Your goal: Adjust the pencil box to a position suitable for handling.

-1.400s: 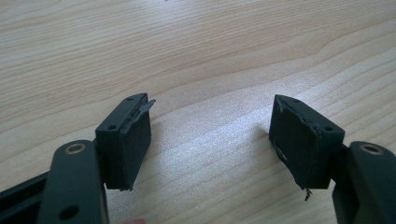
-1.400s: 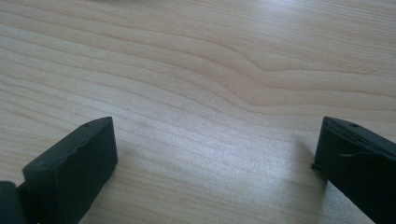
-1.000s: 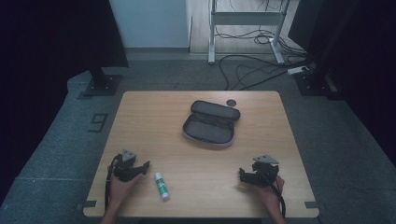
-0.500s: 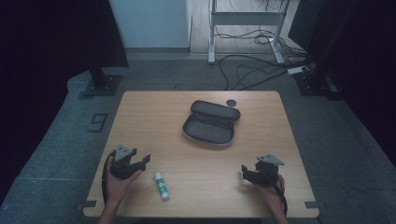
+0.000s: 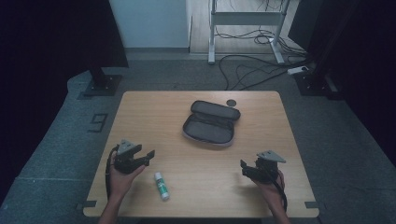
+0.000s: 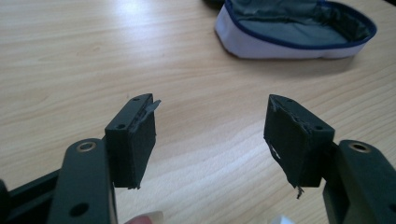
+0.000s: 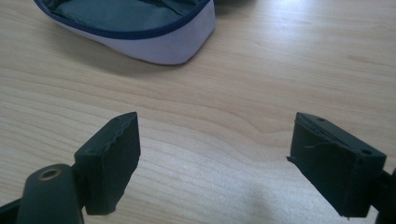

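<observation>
An open pencil case [image 5: 211, 123] with a grey lining and a white, blue-edged shell lies at the middle of the wooden table [image 5: 149, 116]. A white glue stick with a green label [image 5: 161, 185] lies near the front, just right of my left gripper [image 5: 148, 154]. That gripper is open and points right, toward the case [image 6: 299, 28]; nothing is between its fingers. My right gripper [image 5: 243, 168] hovers at the front right and points left. It is open on nothing, with the case [image 7: 135, 23] ahead; its jaws have just been closing a little.
A small dark round object [image 5: 231, 102] sits on the table just behind the case. Bare wood lies between the two grippers. Beyond the table are a dark floor, cables [image 5: 252, 74] and a metal stand [image 5: 212, 28].
Both hands have lifted their grippers slightly off the table. The right gripper's jaws stand a little narrower than before. The case and glue stick have not moved.
</observation>
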The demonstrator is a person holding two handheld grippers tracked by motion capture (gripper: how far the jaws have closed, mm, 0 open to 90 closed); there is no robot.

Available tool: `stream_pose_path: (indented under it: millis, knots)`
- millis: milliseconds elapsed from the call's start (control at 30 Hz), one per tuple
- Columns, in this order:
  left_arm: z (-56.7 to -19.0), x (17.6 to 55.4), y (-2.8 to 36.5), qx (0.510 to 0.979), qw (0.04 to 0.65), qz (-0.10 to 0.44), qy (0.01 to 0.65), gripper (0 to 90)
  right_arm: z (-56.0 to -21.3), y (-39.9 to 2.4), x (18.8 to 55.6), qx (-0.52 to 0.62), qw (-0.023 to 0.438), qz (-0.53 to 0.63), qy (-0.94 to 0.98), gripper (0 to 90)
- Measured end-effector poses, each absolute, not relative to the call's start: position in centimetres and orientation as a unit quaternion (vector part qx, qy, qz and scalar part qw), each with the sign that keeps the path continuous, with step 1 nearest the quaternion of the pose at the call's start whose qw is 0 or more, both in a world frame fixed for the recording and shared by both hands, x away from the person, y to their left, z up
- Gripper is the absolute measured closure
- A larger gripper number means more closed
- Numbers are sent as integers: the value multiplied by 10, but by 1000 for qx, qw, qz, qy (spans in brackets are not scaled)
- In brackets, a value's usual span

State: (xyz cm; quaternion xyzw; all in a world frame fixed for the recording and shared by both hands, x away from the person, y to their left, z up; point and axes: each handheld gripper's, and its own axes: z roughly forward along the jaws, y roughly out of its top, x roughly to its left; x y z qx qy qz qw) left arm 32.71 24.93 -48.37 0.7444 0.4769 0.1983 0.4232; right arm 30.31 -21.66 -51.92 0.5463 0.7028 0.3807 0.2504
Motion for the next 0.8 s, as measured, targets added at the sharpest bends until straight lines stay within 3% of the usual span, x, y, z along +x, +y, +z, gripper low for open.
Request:
stream_pose_path:
  millis: [300, 800]
  knots:
    - [-470, 343, 239, 750, 448, 176, 454, 332, -508, -210, 309, 539, 250, 390, 704, 179]
    - [-467, 374, 220, 756, 433, 156, 466, 337, -484, -200, 324, 529, 254, 407, 700, 205]
